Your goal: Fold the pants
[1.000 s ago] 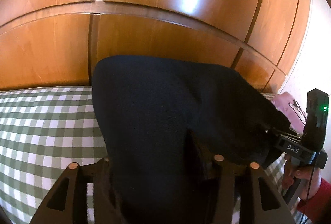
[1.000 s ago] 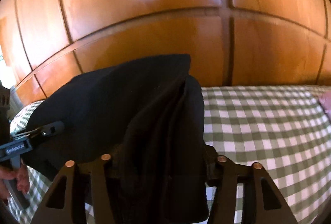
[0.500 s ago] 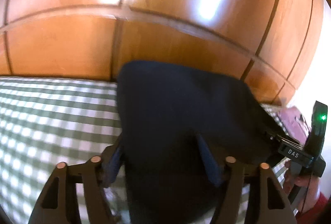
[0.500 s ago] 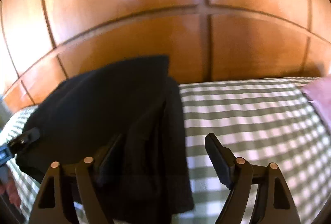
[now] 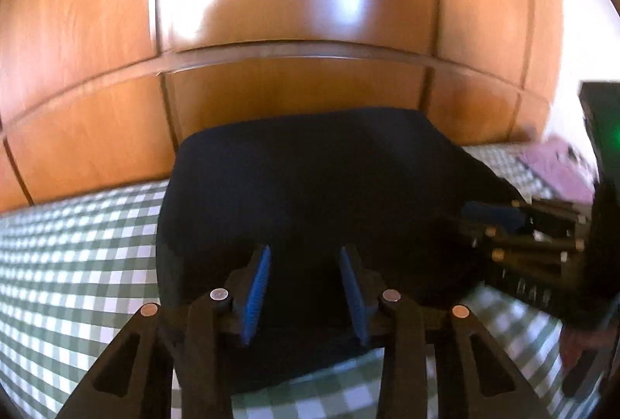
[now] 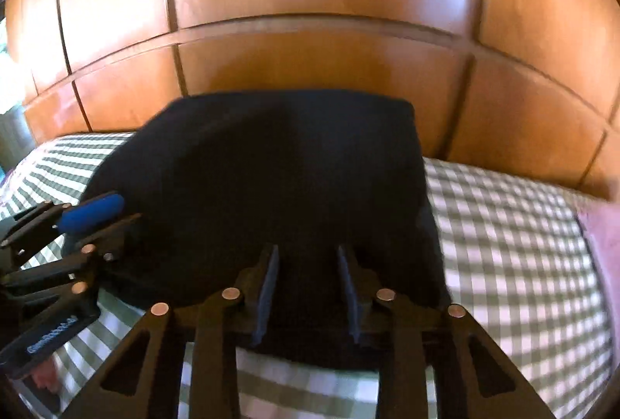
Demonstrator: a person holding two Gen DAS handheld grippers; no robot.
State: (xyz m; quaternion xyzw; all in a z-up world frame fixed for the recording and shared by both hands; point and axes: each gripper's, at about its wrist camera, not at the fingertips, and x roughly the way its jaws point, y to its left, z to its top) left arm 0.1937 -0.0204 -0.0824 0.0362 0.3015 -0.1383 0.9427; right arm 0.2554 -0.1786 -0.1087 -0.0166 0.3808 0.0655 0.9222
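Observation:
Dark navy pants (image 5: 310,179) (image 6: 279,167) lie as a folded, roughly square bundle on the green-and-white checked bedsheet (image 5: 77,264) (image 6: 503,244), right against the wooden headboard. My left gripper (image 5: 305,252) hovers over the bundle's near edge. Its jaws are closing, its blue pads are bare and no cloth is between them. My right gripper (image 6: 307,250) stands the same way at the bundle's near right part, jaws closing on nothing. Each gripper shows in the other's view, the right gripper (image 5: 471,215) at the pants' right edge and the left gripper (image 6: 128,210) at their left edge.
A glossy wooden headboard (image 5: 290,101) (image 6: 310,62) rises directly behind the pants. A pink cloth (image 5: 558,167) (image 6: 604,237) lies on the bed to the right. A person's hand (image 5: 577,345) (image 6: 42,376) grips each handle. Checked sheet stretches out to both sides.
Both grippers let go of the pants and drew back a little. The cloth that hung between the fingers now lies flat on the bed, and the jaws have narrowed.

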